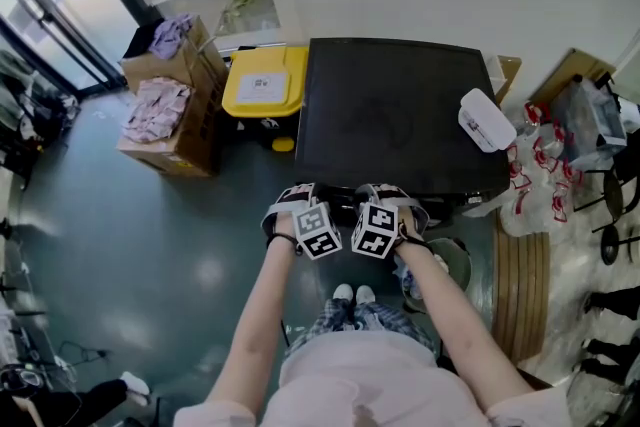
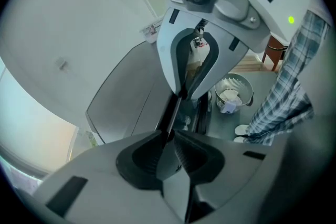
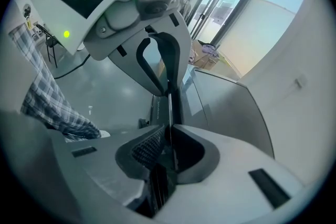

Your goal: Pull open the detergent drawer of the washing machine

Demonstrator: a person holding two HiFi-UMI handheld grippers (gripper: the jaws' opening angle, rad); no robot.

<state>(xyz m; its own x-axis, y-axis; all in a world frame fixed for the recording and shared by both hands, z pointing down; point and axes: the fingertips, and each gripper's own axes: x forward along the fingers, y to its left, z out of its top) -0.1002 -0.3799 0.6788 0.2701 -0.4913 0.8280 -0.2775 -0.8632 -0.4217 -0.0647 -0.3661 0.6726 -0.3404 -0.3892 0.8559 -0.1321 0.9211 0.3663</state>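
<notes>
The washing machine (image 1: 390,115) is a dark box with a flat top, seen from above; its front face and the detergent drawer are hidden in the head view. Both grippers sit side by side at its near top edge. My left gripper (image 1: 297,195) points down over that edge, and in the left gripper view its jaws (image 2: 181,93) meet at the tips with nothing visible between them. My right gripper (image 1: 385,195) is close beside it, its jaws (image 3: 170,93) likewise closed tip to tip over the dark front edge. The grey machine top (image 3: 226,107) runs off to the right.
A white case (image 1: 486,119) lies on the machine's right rear corner. A yellow-lidded bin (image 1: 265,81) and cardboard boxes (image 1: 175,120) stand to the left. Plastic bags (image 1: 545,165) and a wooden pallet (image 1: 522,280) are at the right. A wire waste basket (image 2: 233,93) stands by my feet (image 1: 352,294).
</notes>
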